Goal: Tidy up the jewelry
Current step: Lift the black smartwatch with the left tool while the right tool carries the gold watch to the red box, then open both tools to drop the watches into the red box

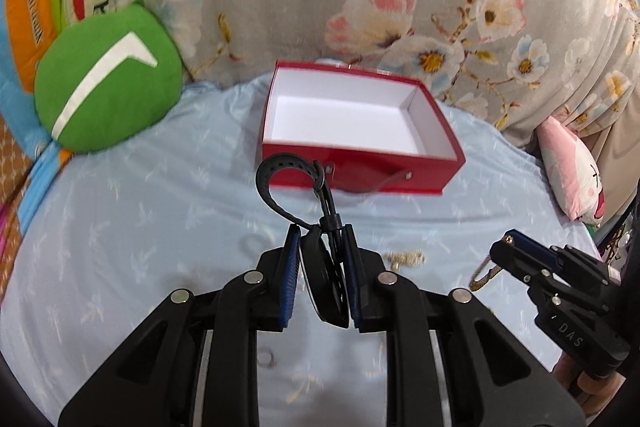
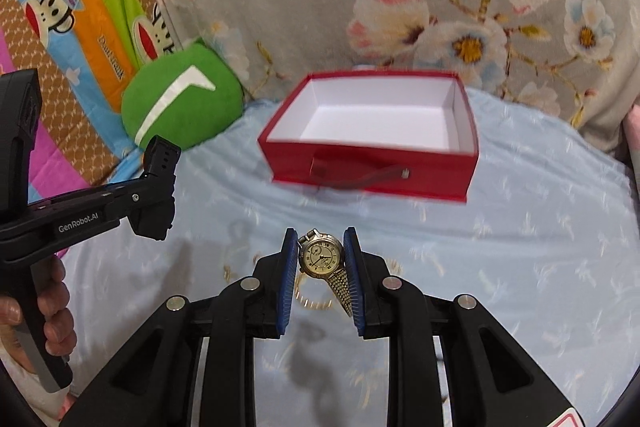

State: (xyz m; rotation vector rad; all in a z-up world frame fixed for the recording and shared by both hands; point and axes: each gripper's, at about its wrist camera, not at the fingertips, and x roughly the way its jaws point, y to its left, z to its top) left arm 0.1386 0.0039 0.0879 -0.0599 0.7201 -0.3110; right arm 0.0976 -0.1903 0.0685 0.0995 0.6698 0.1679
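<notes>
Both watches are off the bed and held in the air, short of the open red box (image 1: 362, 163) that sits on the pale blue bedsheet (image 1: 140, 207) ahead of them. The left hand-held gripper (image 1: 322, 259) has its jaws drawn nearly together on a black watch (image 1: 324, 283), which stands edge-on between the blue pads with its strap looping up and forward. The right hand-held gripper (image 2: 320, 259) is likewise pinched narrow on a gold watch (image 2: 321, 257), dial facing up, metal bracelet trailing down beside the right-hand pad. The box looks empty, its white floor bare. To my eye the step in hand is the carry to the box, and doing it well means bringing each watch over the near red wall with the dangling strap and bracelet lifted clear of the rim, then lowering close to the floor before letting go. Some small gold pieces (image 1: 406, 259) lie on the sheet below, blurred, so the carry should pass above them.
</notes>
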